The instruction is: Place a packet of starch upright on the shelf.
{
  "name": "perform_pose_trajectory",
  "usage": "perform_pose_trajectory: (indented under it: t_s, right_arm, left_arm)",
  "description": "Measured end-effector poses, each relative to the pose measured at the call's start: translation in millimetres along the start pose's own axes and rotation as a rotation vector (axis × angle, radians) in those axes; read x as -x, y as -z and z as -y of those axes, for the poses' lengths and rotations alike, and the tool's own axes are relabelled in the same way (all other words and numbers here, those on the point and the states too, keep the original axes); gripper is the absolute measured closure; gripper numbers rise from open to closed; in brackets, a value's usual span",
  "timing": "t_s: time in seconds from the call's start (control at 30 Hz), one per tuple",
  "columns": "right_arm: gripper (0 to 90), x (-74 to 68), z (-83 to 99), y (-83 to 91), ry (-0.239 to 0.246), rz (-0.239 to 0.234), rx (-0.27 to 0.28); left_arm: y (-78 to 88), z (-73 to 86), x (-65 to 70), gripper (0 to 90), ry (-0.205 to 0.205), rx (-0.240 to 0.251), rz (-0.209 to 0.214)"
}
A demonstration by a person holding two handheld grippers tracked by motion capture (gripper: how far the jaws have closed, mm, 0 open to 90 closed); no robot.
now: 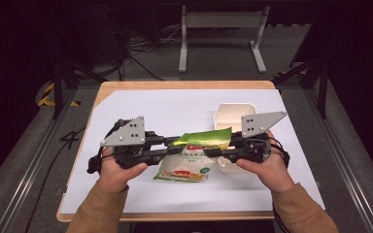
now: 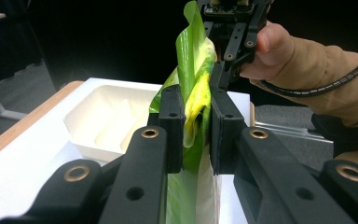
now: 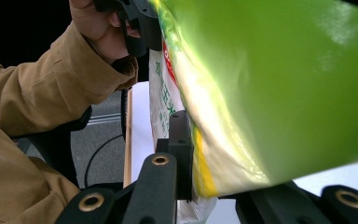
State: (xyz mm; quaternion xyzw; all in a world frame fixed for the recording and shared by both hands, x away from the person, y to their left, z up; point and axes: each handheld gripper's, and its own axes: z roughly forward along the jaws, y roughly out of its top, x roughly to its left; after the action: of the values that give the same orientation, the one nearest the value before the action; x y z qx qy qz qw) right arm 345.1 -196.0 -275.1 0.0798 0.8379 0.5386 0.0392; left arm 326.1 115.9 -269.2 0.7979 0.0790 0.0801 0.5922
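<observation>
Table [image 1: 126, 97] w/ white sheet over wood top, seen from high view. Left hand [image 1: 119, 170] at approx 8 o'clock of sheet centre, holding left gripper [image 1: 175, 145], which points toward 3 o'clock. Left gripper view: both jaws closed down on green top edge of snack bag [image 2: 193, 93], film pinched and crumpled between the pads, only the film's thickness between them. Bag [image 1: 194, 158] sits mid-table, slightly toward 6 o'clock, green/yellow upper part lifted between the two grippers, white printed lower part hanging toward sheet; cannot tell if bottom edge touches the sheet. White tray [image 1: 230, 114] at approx 2 o'clock of bag, just behind it, open side up, ribbed inside per left gripper view [image 2: 107, 116]. Right gripper [image 1: 211, 151] comes in from 3 o'clock, pointing toward 9 o'clock, held by right hand [image 1: 267, 167]. Right gripper view: bag [image 3: 270, 84] fills most of frame, near jaw pressed against bag side, far jaw hidden behind film; jaws appear clamped on bag's edge. Tan sleeves [image 1: 102, 208] on both forearms.
</observation>
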Motion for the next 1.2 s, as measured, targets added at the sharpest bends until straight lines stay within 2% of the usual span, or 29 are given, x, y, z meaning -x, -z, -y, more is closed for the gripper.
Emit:
perform_pose_trajectory:
  t_s: [0.17, 0.3, 0.47, 0.6, 0.83, 1.2]
  right_arm:
    - [81.3, -0.8, -7.9, 0.7, 0.014, 0.011, -0.015]
    - [81.5, -0.8, -13.7, 3.3, 0.031, 0.025, -0.027]
    - [81.6, 1.7, -19.4, 14.5, 0.034, 0.051, -0.009]
    - [81.6, 4.3, -23.1, 26.5, 0.044, 0.093, -0.015]
    - [81.6, 9.5, -25.0, 49.0, 0.047, 0.150, -0.025]
    - [81.6, 16.8, -19.8, 81.0, 0.033, 0.224, -0.019]
  left_arm:
    - [3.4, 2.9, -2.3, 74.9, 0.014, 0.015, -0.011]
    - [6.1, 5.6, -4.4, 67.3, 0.027, 0.034, -0.026]
    - [15.6, 6.9, -7.6, 59.3, 0.045, 0.041, -0.061]
    - [25.1, 8.9, -12.4, 54.3, 0.061, 0.056, -0.095]
    - [37.7, 16.8, -25.9, 51.3, 0.103, 0.076, -0.163]
    - [42.4, 28.5, -40.2, 49.2, 0.146, 0.053, -0.250]
